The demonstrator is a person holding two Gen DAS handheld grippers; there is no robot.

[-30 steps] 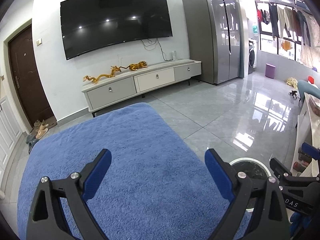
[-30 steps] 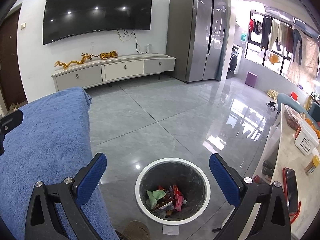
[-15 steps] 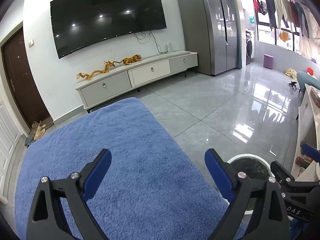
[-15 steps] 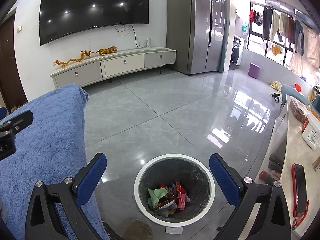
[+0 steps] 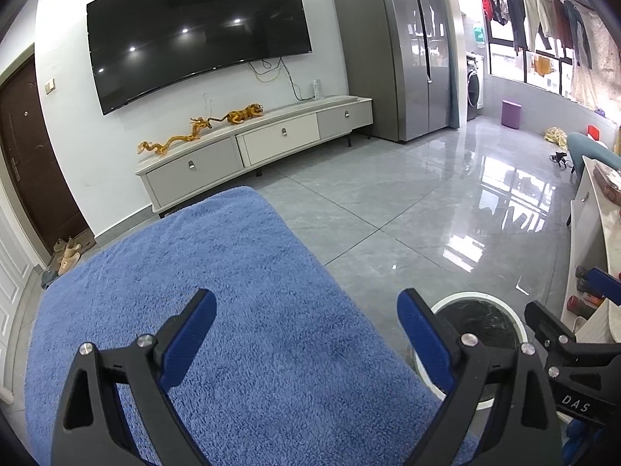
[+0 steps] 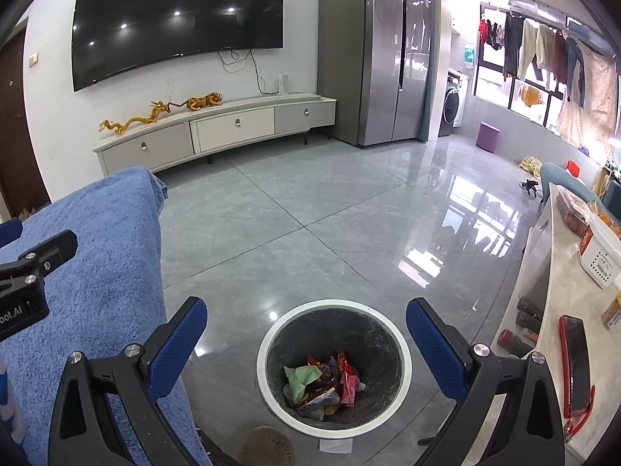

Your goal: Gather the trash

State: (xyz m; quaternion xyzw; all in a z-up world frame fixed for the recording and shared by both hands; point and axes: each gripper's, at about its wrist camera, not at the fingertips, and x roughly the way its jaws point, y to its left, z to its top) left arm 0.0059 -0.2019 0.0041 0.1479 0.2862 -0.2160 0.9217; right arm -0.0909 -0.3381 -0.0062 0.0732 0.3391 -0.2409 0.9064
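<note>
A round bin with a white rim point(image 6: 405, 353) stands on the grey floor, and crumpled wrappers point(image 6: 324, 382) in green, red and pink lie at its bottom. Above it my right gripper point(image 6: 306, 324) is open with nothing between its blue pads. My left gripper point(image 5: 306, 316) hovers open and empty over a blue fleece cover point(image 5: 217, 295); the bin's rim point(image 5: 481, 297) shows just right of its right finger. No loose trash shows on the blue cover. Each gripper's body appears at the edge of the other's view.
A pale counter point(image 6: 562, 295) on the right carries a red-cased phone point(image 6: 576, 353), a white basket and food packs. A scrap of paper point(image 6: 335, 444) lies on the floor by the bin. Beyond are shiny tiles, a low TV cabinet point(image 6: 217, 132) and a tall fridge point(image 6: 374, 50).
The left view has shifted slightly: the bin's rim shows a little more beside the right finger. In the right view the bin has drifted slightly toward centre. Both grippers stay open.
</note>
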